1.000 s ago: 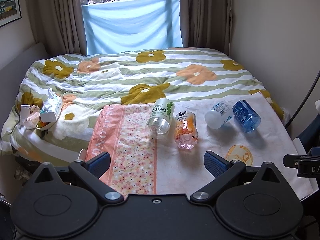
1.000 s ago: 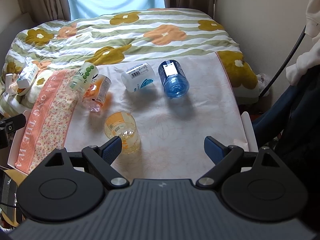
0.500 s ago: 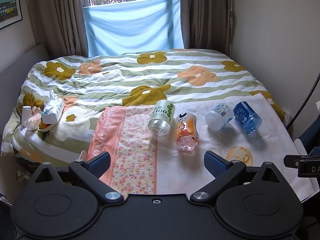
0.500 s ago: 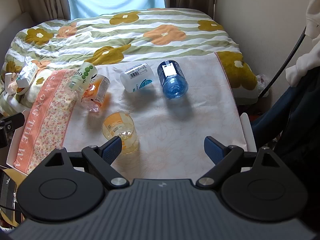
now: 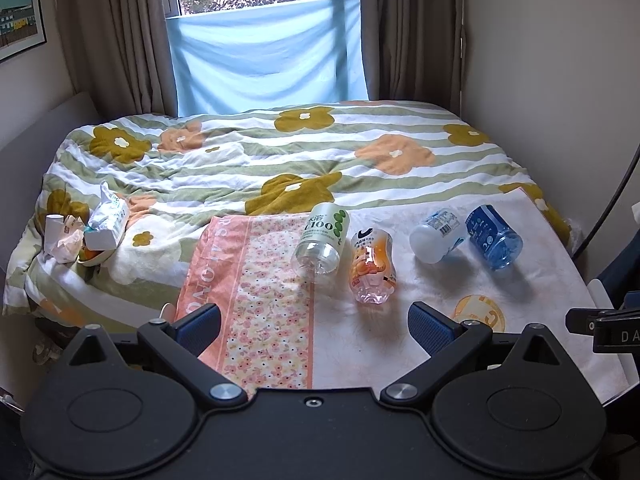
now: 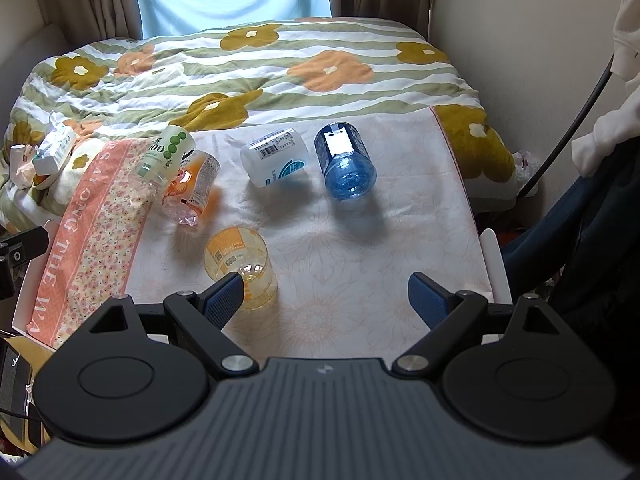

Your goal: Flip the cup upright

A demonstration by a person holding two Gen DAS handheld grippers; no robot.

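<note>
A bed (image 5: 280,148) under a flower-print quilt carries a pale cloth (image 6: 360,248) on which five cut-bottle cups lie: a green-label cup (image 6: 166,156), an orange cartoon cup (image 6: 192,188), a white cup (image 6: 276,156) and a blue cup (image 6: 346,164) on their sides, none yet stood up. The yellow cup (image 6: 238,262), nearest the person, appears to stand mouth-down, so the task looks barely begun. The right gripper (image 6: 326,300) hovers with jaws wide apart and empty, its left fingertip just beside, perhaps over, the yellow cup, which sits off-centre outside the gap. The left gripper (image 5: 314,326) is likewise spread wide, holding nothing, well short of the cups.
</note>
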